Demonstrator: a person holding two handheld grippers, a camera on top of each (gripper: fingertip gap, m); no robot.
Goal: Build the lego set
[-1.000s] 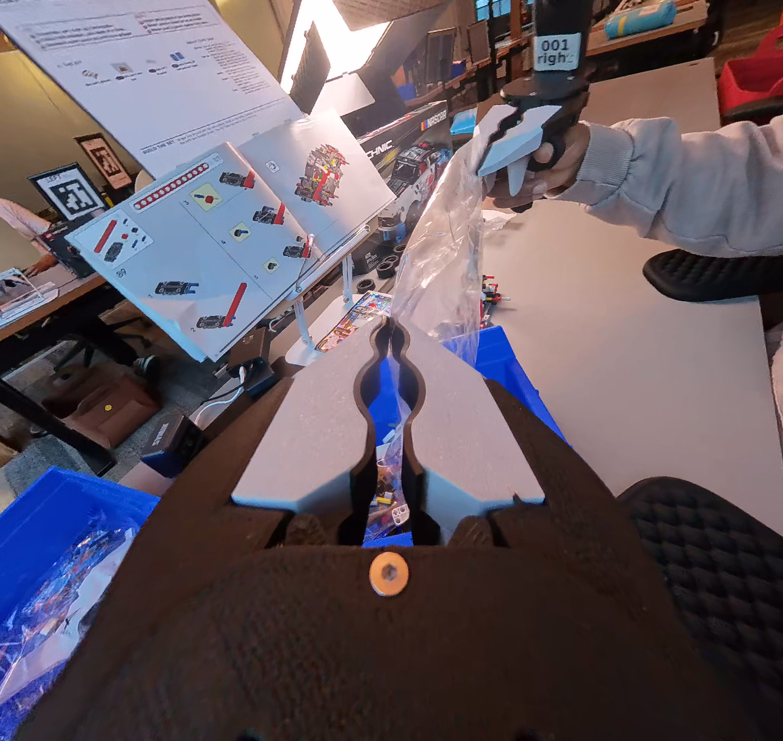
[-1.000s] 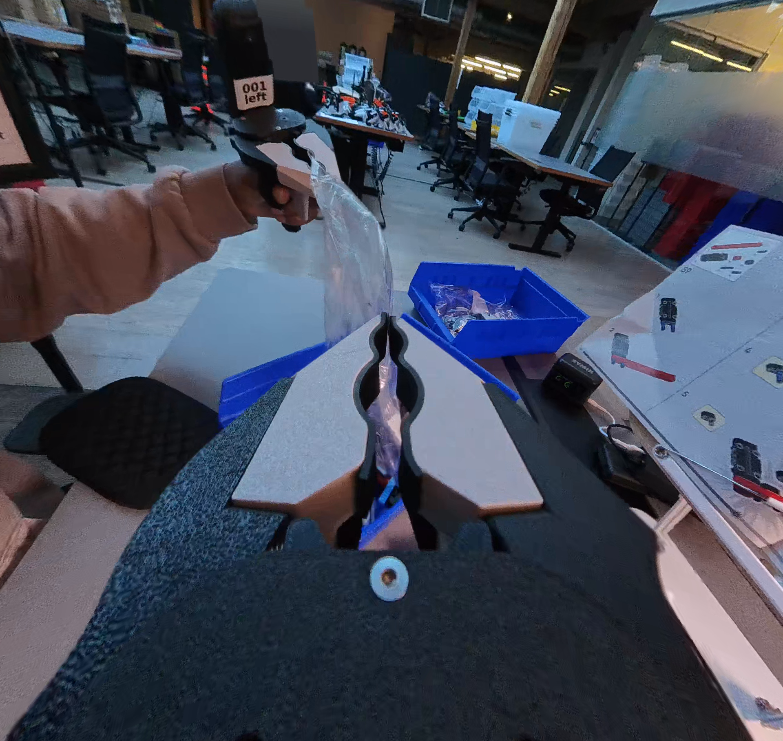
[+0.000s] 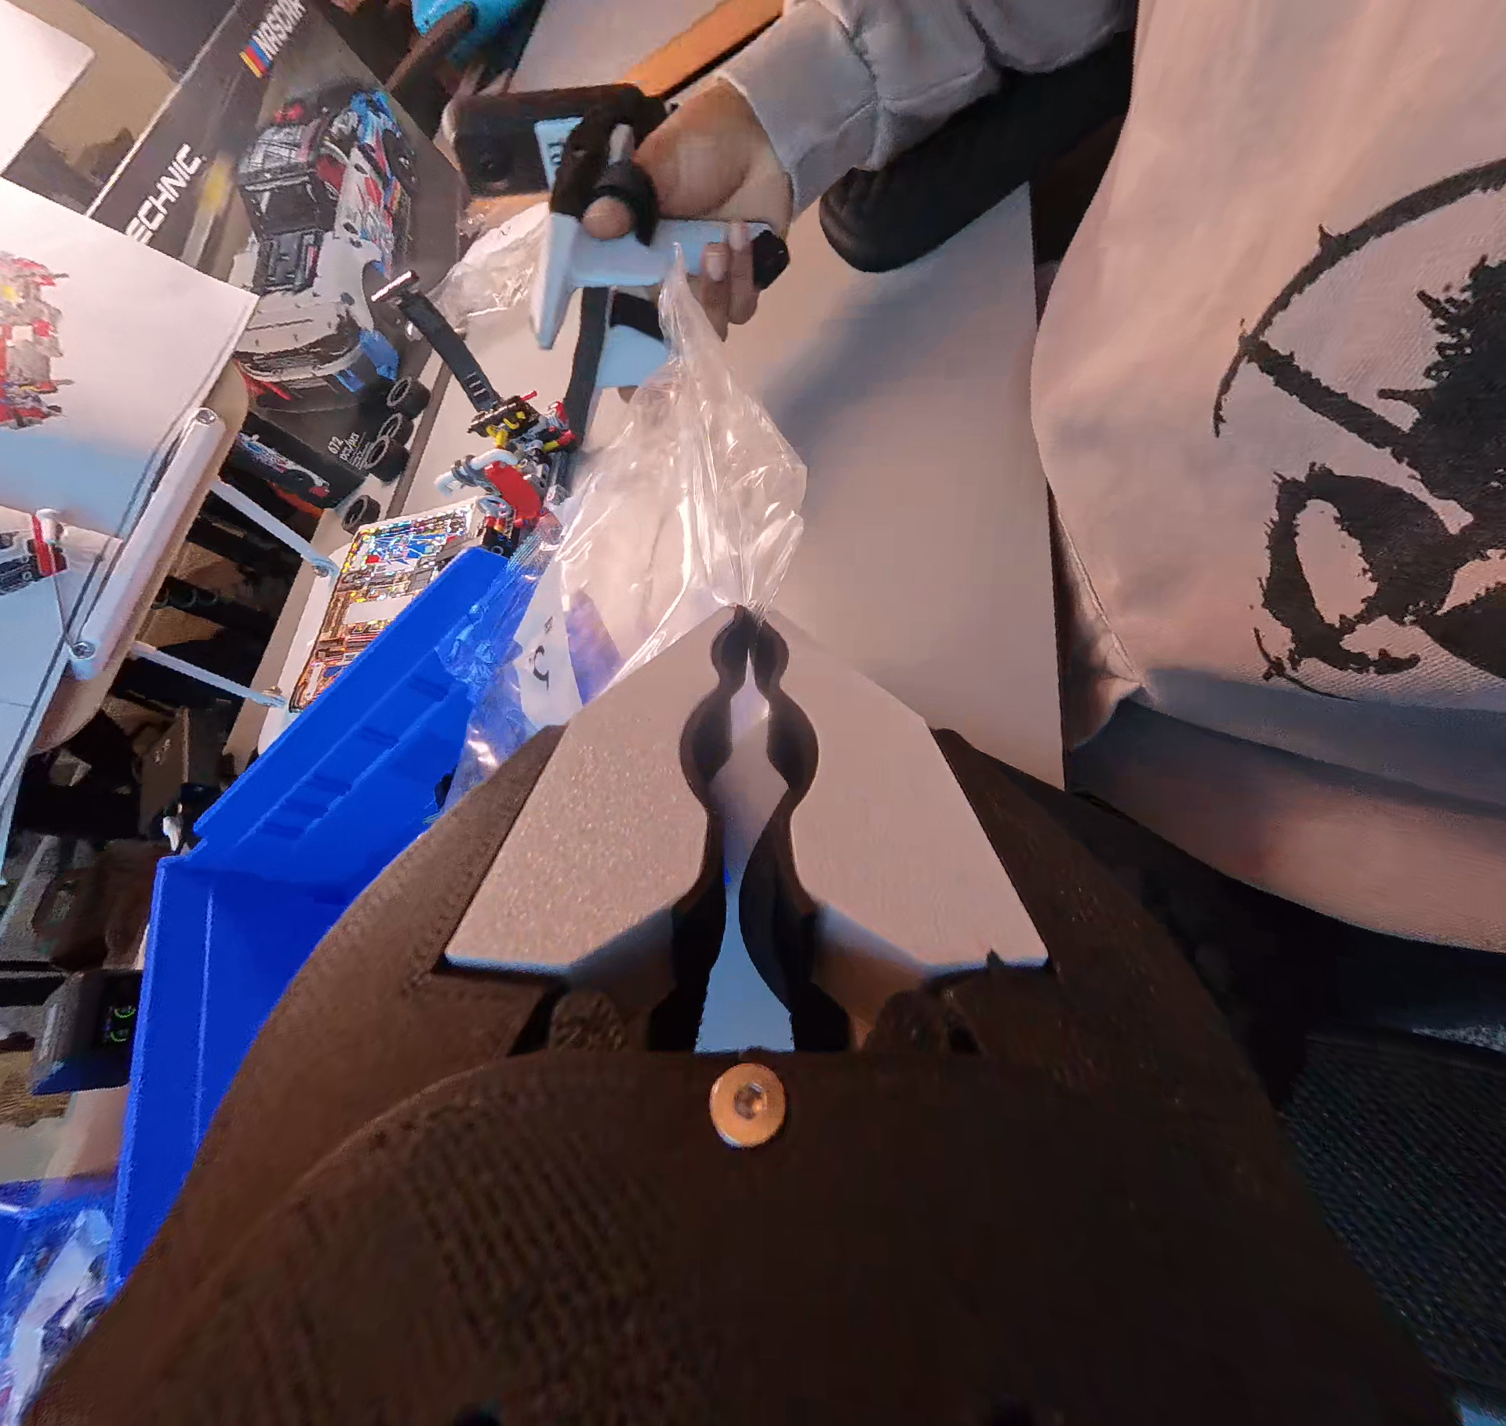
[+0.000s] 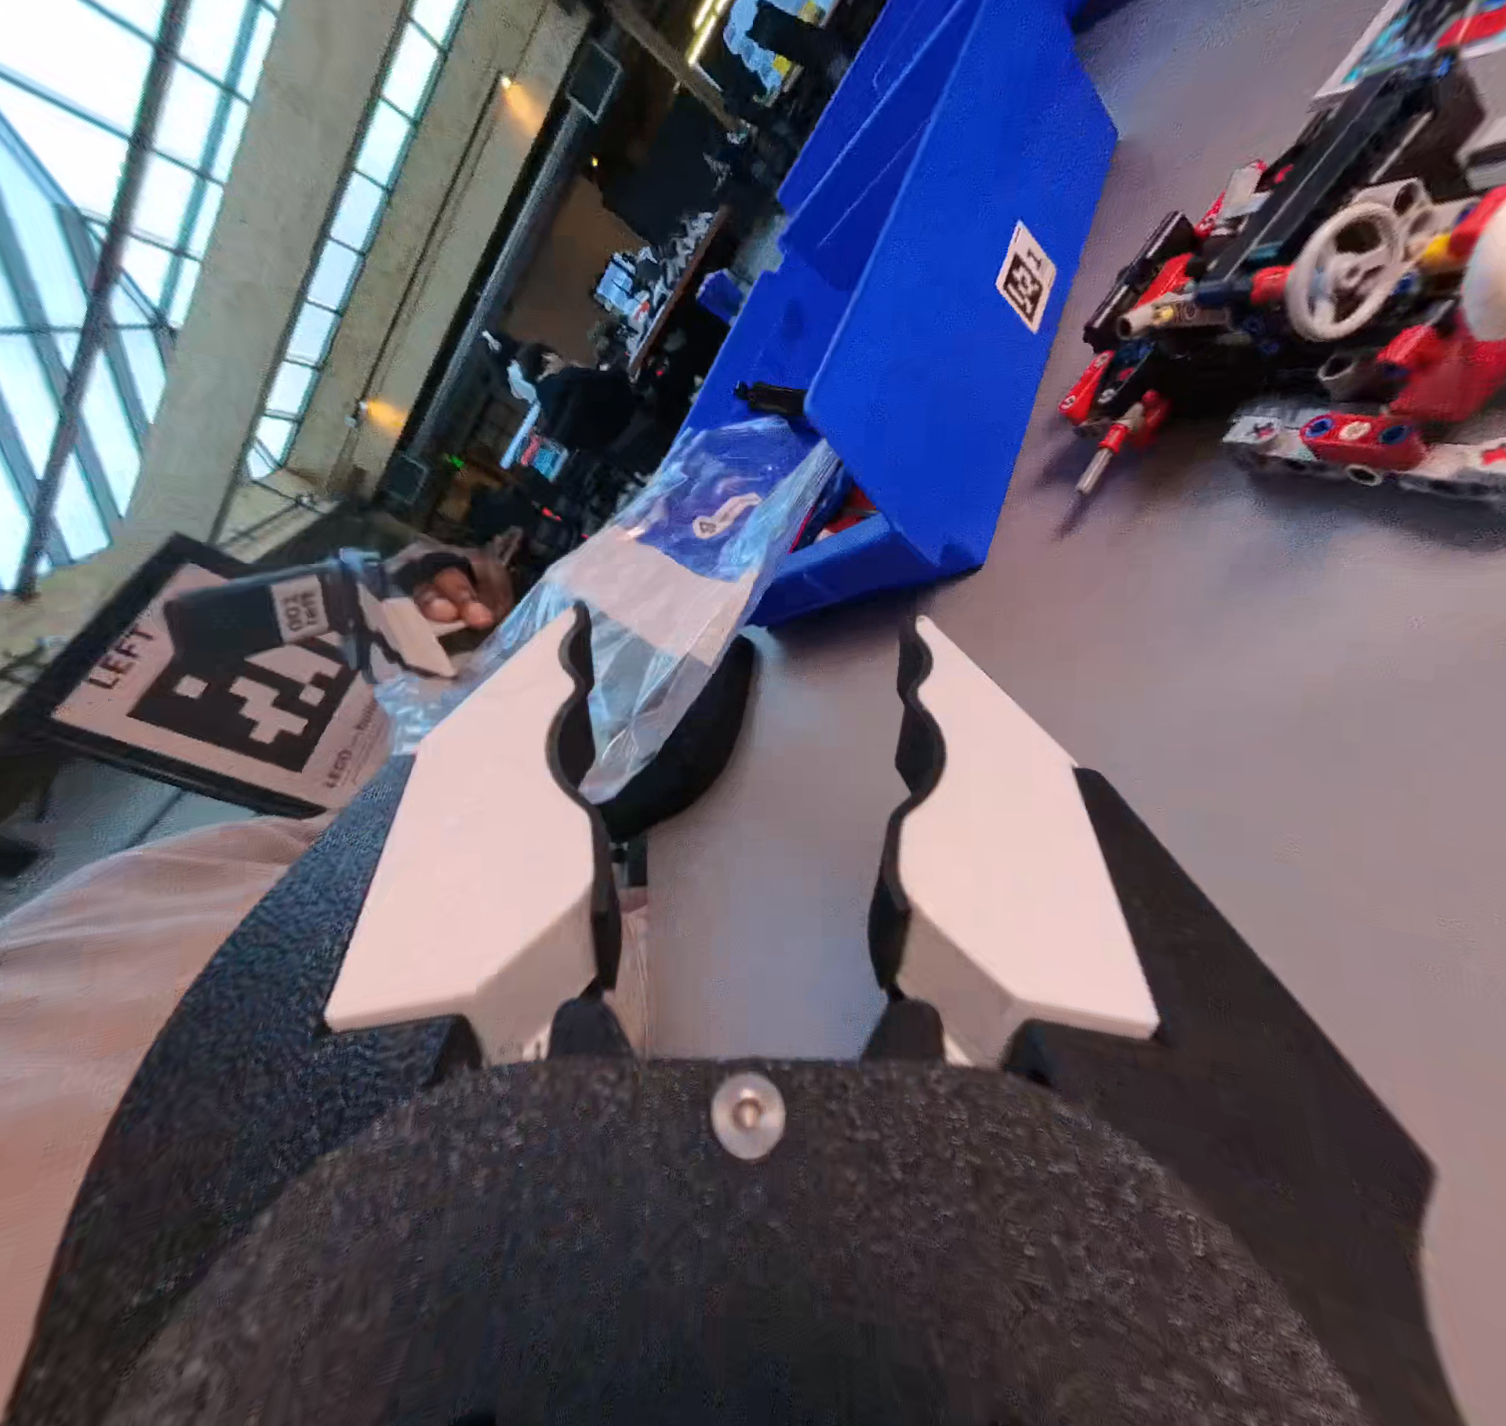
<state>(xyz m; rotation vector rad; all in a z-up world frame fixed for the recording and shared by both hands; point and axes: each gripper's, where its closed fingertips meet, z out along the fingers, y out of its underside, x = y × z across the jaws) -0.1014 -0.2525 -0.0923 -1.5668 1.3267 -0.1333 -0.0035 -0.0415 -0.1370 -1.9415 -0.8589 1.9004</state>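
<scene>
Your left gripper (image 3: 748,627) is pinching the corner of the clear plastic bag (image 3: 684,507), which is hanging over the blue bin (image 3: 342,800). Your right gripper (image 4: 746,637) is spread wide, gripping nothing, with the half-built lego model (image 4: 1320,327) sitting on the grey table (image 4: 1141,694) just beside the bin.

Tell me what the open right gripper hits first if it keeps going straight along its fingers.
Probably the clear plastic bag just past the right gripper, or the black pad under it. The blue bin lies beyond. Depth is unclear.
</scene>
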